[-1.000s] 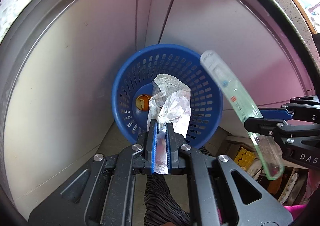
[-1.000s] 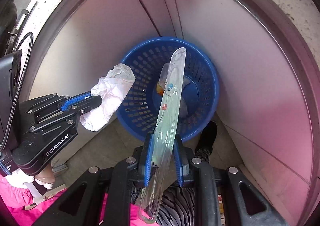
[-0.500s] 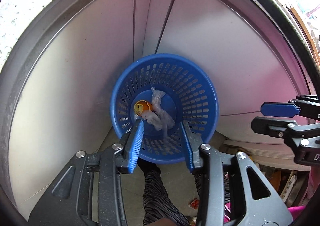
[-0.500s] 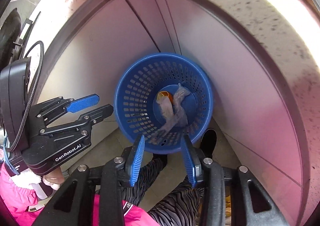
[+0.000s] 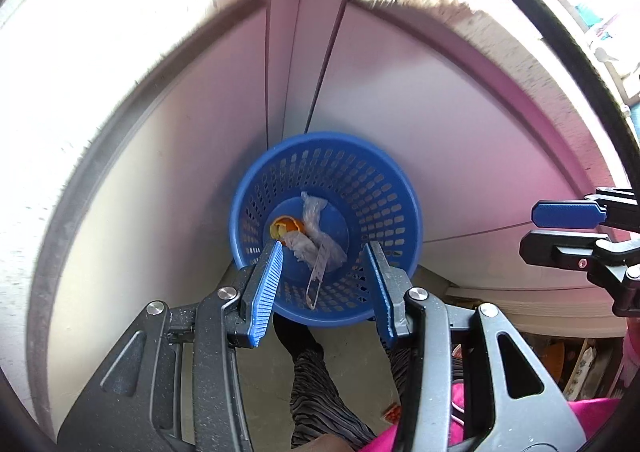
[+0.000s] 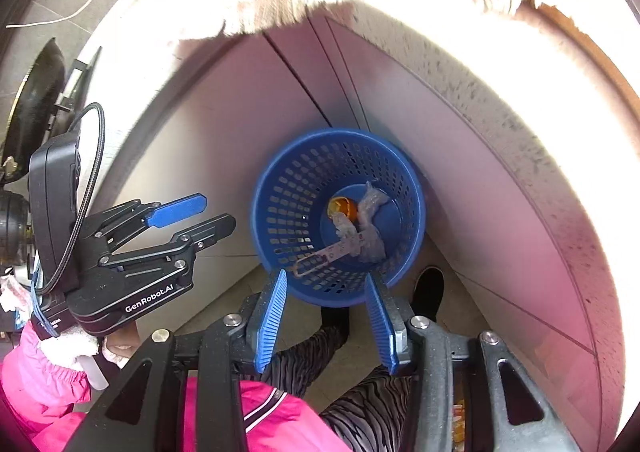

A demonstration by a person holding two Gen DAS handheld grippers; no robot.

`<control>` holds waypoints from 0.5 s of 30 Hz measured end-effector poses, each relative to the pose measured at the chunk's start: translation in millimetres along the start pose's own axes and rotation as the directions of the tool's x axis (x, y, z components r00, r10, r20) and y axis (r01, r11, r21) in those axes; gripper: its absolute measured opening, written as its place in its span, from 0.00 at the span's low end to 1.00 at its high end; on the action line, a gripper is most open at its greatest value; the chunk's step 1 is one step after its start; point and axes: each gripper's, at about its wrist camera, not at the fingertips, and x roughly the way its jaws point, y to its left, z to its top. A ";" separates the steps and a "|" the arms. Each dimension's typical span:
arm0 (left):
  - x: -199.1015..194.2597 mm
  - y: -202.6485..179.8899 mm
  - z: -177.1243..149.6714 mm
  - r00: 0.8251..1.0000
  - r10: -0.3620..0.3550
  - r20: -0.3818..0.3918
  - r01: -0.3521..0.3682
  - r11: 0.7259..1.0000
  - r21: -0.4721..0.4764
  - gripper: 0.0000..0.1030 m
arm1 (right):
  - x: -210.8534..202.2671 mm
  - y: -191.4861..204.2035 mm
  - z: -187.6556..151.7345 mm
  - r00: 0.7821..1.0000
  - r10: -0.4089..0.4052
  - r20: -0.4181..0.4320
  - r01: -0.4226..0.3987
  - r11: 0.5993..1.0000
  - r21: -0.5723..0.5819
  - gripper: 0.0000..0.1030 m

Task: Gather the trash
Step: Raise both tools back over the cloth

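I have both grippers hanging above the round blue perforated plastic basket (image 5: 326,228), pointing steeply down into it. My left gripper (image 5: 326,284) has its jaws spread with nothing between them; only the basket shows through the gap. My right gripper (image 6: 326,316) is empty too, its jaws opening as I look.

The trash is below and ahead of both grippers, on the basket floor. There I make out a crumpled white tissue (image 6: 344,226), a scrunched clear plastic bag (image 6: 370,220) and a long clear plastic wrapper strip (image 6: 324,254) that leans from the floor up the near wall. A piece of orange peel (image 5: 286,228) lies just beside them, touching the tissue.

I judge all of this to be very light and soft. The tissue and the bag would crush flat under the pads, so a pinch on the bulk of the wad should hold better than one on a loose corner. The wrapper strip looks thin, slick and a bit springy; I would take it near the middle so it doesn't swing or slide out. The peel is firmer but small and curved.

The basket stands on the floor in the corner of pale cabinet panels (image 5: 420,112), under the desk edge. From this angle it appears far from full.
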 end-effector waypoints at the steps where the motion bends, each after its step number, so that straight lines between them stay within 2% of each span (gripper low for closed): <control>1: -4.6 -0.6 0.6 1.000 0.000 0.009 0.000 1.000 0.003 0.41 | -4.5 0.5 -0.4 1.000 0.006 0.008 -0.006 1.000 -0.002 0.47; 12: -60.8 -11.9 19.5 0.992 -0.004 0.128 0.002 1.000 0.023 0.41 | -51.3 0.7 4.5 0.992 0.041 0.121 -0.041 0.999 -0.002 0.54; 15: -74.5 -16.3 28.9 0.987 -0.012 0.161 0.009 1.000 0.019 0.41 | -67.9 0.1 6.7 0.987 0.034 0.157 -0.033 0.999 -0.009 0.60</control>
